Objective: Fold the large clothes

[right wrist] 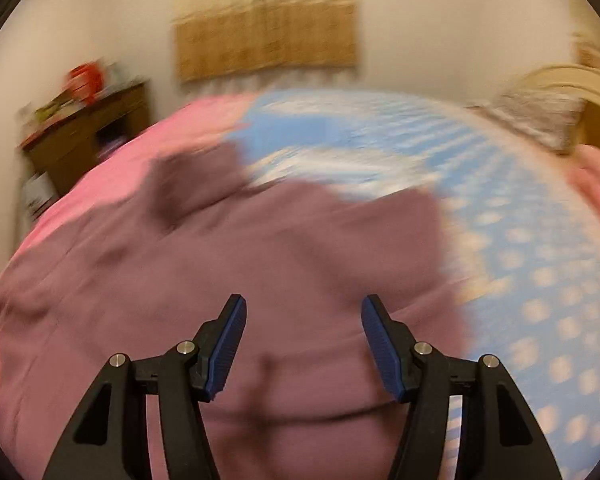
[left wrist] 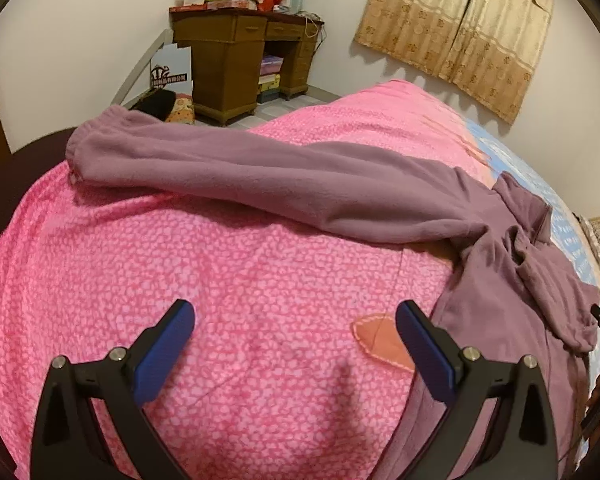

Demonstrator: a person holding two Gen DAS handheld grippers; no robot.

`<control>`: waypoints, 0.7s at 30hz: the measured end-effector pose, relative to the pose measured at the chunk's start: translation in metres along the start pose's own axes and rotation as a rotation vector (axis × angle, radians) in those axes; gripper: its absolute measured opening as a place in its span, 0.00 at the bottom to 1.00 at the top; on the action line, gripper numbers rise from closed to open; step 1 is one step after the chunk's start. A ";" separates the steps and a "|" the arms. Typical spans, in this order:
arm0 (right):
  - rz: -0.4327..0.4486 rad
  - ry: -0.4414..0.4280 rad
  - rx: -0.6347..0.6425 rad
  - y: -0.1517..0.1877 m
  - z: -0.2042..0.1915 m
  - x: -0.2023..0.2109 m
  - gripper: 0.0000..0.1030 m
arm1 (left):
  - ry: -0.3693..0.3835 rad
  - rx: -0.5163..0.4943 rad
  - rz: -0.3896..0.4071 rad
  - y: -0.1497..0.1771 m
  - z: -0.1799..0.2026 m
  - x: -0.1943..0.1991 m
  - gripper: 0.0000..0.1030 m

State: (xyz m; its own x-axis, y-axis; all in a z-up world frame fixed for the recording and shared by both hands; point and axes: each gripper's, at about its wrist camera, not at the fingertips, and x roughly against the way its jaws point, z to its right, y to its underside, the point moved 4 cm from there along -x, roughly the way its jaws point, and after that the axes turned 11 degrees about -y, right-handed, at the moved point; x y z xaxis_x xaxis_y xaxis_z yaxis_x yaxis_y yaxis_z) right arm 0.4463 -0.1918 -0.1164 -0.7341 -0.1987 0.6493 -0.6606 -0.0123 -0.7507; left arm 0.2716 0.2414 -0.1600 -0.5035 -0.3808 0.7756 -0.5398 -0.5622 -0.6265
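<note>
A mauve fleece garment lies on a bed. One long sleeve or leg stretches to the far left across the pink blanket, and the rest is bunched at the right. My left gripper hovers open over bare pink blanket, with the garment's edge just beside its right finger. In the blurred right wrist view the same garment fills the middle. My right gripper is open above it, with nothing between the blue pads.
A wooden desk piled with boxes and bags stands by the far wall, beyond the bed's end. A beige curtain hangs on the wall. A blue patterned sheet covers the bed's right side, with a pillow near the headboard.
</note>
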 end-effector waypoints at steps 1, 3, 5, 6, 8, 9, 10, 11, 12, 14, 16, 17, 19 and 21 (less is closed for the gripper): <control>-0.024 0.015 -0.043 -0.005 0.021 -0.005 0.59 | 0.001 0.004 0.000 0.000 0.000 0.000 1.00; -0.071 0.004 -0.191 -0.004 0.068 -0.013 0.55 | 0.003 0.000 0.010 0.000 0.002 0.001 1.00; -0.110 -0.118 -0.351 0.009 0.104 -0.021 0.49 | 0.008 -0.024 0.030 0.000 0.009 0.007 1.00; -0.101 -0.186 -0.411 0.014 0.113 -0.020 0.45 | 0.011 -0.034 0.041 0.000 0.012 0.009 1.00; -0.096 -0.279 -0.459 0.023 0.119 -0.021 0.32 | 0.030 -0.070 0.060 -0.002 0.027 0.016 1.00; -0.085 -0.296 -0.457 0.025 0.119 -0.018 0.32 | 0.044 -0.083 0.058 -0.003 0.035 0.018 1.00; -0.070 -0.319 -0.454 0.025 0.117 -0.015 0.31 | 0.070 -0.108 0.058 -0.005 0.046 0.022 1.00; -0.065 -0.330 -0.450 0.025 0.116 -0.013 0.31 | 0.091 -0.147 0.073 -0.008 0.061 0.030 1.00; -0.065 -0.330 -0.443 0.026 0.114 -0.012 0.31 | 0.105 -0.184 0.088 -0.011 0.075 0.039 1.00; -0.055 -0.349 -0.459 0.029 0.113 -0.011 0.31 | 0.185 -0.262 0.116 -0.020 0.111 0.060 1.00; -0.043 -0.372 -0.474 0.034 0.117 -0.009 0.27 | 0.269 -0.308 0.119 -0.029 0.145 0.077 1.00; -0.035 -0.376 -0.471 0.035 0.116 -0.007 0.23 | 0.280 -0.306 0.121 -0.033 0.154 0.081 1.00; -0.013 -0.398 -0.500 0.041 0.122 -0.001 0.22 | 0.307 -0.304 0.138 -0.037 0.170 0.088 1.00; -0.019 -0.391 -0.545 0.049 0.134 0.003 0.21 | 0.309 -0.306 0.141 -0.034 0.175 0.088 1.00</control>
State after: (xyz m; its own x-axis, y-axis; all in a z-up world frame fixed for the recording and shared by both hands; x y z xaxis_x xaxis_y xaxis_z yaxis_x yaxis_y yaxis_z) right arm 0.4324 -0.3240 -0.1675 -0.6787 -0.5447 0.4925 -0.7327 0.4574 -0.5039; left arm 0.3636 0.0981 -0.0568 -0.7392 -0.1750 0.6504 -0.6023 -0.2604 -0.7546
